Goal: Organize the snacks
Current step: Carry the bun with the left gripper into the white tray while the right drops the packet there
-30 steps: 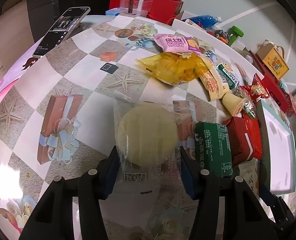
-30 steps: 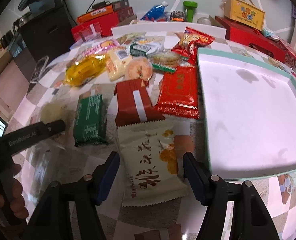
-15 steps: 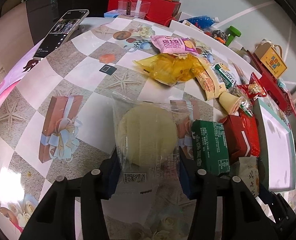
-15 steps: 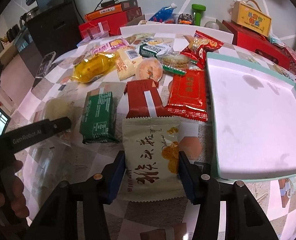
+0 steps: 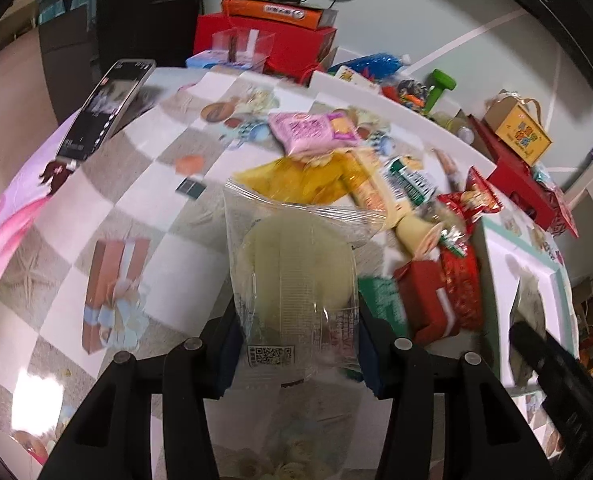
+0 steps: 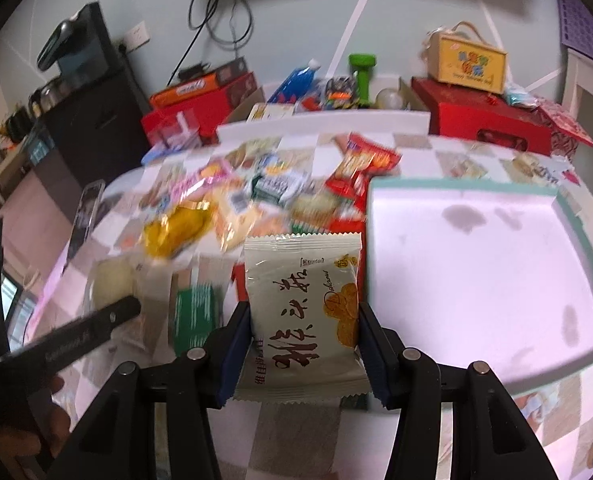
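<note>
My left gripper (image 5: 296, 344) is shut on a clear-wrapped pale round cake (image 5: 296, 264), lifted off the patterned table; its blue pads press the wrapper's two sides. In the right wrist view my right gripper (image 6: 302, 344) is shut on a cream snack packet (image 6: 302, 296) with dark lettering, raised above the table just left of the white tray (image 6: 476, 264). That left gripper (image 6: 92, 328) also shows at the left of this view, with the round cake (image 6: 110, 284) in it. A pile of snacks lies beyond: a yellow bag (image 5: 296, 178), a pink packet (image 5: 310, 130), a green packet (image 6: 194, 312) and red packets (image 5: 452, 292).
A phone (image 5: 104, 110) leans at the table's far left. Red boxes (image 5: 264, 44), a green dumbbell (image 6: 362, 70) and a yellow carry box (image 6: 466, 60) stand behind the table. The tray's teal rim (image 6: 576, 224) is raised. A hand (image 6: 36, 420) holds the left gripper.
Both grippers closed on their packets and rose with them off the table. The right gripper's jaws narrowed onto the cream packet; the scene behind is now motion-blurred.
</note>
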